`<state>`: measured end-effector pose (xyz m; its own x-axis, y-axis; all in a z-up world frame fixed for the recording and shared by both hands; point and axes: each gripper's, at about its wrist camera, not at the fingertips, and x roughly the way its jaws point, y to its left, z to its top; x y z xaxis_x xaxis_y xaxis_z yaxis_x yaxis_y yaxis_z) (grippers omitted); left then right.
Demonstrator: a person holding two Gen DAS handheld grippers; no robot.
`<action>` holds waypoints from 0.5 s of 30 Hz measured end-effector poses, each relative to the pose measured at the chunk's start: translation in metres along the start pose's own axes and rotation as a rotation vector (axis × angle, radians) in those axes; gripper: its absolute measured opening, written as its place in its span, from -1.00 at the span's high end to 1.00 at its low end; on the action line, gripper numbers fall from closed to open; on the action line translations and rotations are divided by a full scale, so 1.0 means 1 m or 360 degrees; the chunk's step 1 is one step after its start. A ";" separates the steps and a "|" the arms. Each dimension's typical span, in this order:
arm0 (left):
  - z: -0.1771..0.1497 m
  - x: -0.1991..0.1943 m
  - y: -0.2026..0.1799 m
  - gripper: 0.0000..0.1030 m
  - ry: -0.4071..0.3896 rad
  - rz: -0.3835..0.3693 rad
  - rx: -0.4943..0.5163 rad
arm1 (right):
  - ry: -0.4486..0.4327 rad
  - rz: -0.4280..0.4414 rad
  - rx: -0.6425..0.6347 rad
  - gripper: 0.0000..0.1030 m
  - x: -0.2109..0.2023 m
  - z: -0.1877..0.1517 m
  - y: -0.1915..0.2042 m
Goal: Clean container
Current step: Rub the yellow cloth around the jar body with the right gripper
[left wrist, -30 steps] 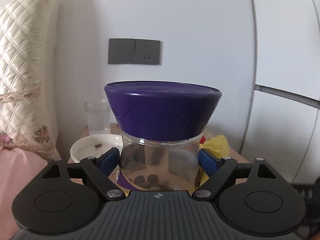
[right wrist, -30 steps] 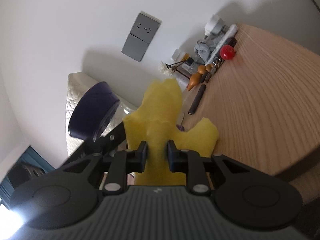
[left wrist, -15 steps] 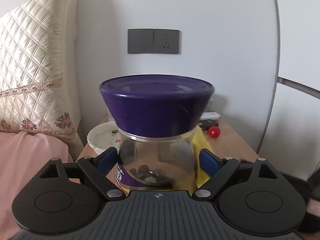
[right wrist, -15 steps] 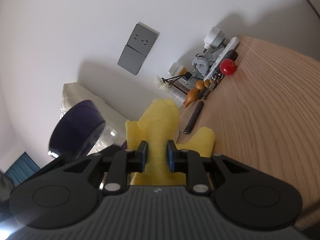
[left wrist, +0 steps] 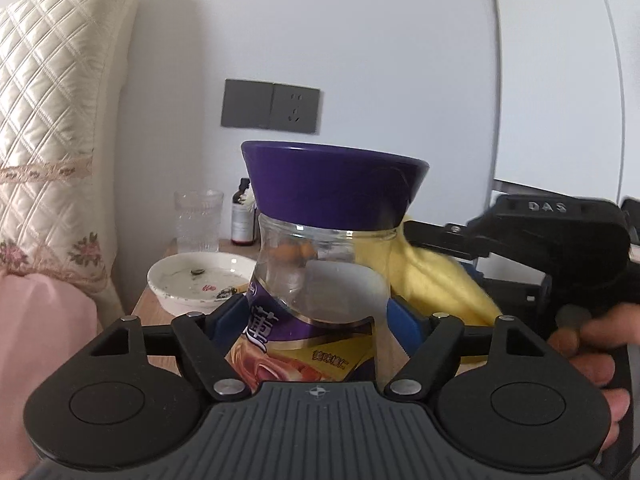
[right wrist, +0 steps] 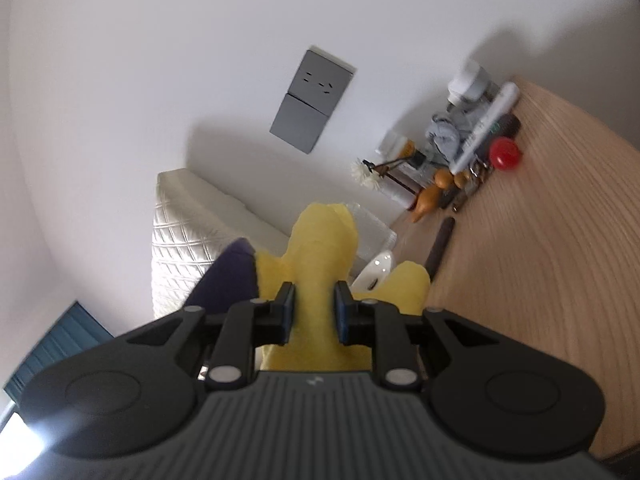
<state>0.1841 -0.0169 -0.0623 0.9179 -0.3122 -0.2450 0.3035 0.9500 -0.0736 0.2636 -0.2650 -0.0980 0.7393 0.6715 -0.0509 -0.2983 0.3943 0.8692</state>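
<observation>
Jar (left wrist: 320, 280), purple lid (left wrist: 332, 188) on, is held in the left gripper (left wrist: 316, 316); yellow cloth (right wrist: 320, 248), clamped in the right gripper (right wrist: 315, 312), is now brought against its side, apparently touching, so wiping is judged begun.

Overall level: bright, even, soft daylight in both views; white wall (left wrist: 360, 40) renders slightly grey-blue.
Light source: strongest glare sits at the lower left corner of the right wrist view, blown out to white.
Shadows: soft shadow of the headboard (left wrist: 60, 120) on the wall; diffuse shadows behind the wall socket (right wrist: 312, 100) and the clutter on the tabletop (right wrist: 560, 260).
Glare: small highlights on the glass of the container (left wrist: 324, 280).
Blur: yellow cloth (left wrist: 440, 276) smeared; red ball (right wrist: 506, 153) and tabletop grain streaked.
Distortion: fisheye bending of straight edges; dark vignette at upper corners.
Focus: both gripper bodies near the lens are soft.
</observation>
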 end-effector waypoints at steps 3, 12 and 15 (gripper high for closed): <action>-0.005 -0.002 0.004 -0.50 -0.0044 -0.0036 0.0018 | 0.0016 -0.0086 -0.0003 0.57 0.007 -0.008 -0.004; -0.010 -0.005 0.015 -0.42 -0.0080 -0.0129 0.0038 | 0.0035 -0.0163 0.0086 0.57 0.015 -0.001 -0.004; -0.013 -0.007 0.012 -0.42 -0.0089 -0.0131 0.0110 | -0.0005 -0.0131 0.0139 0.57 0.017 -0.001 0.000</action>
<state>0.1781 -0.0029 -0.0741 0.9015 -0.3906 -0.1864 0.3933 0.9191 -0.0237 0.2756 -0.2526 -0.0996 0.7610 0.6370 -0.1228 -0.1826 0.3920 0.9017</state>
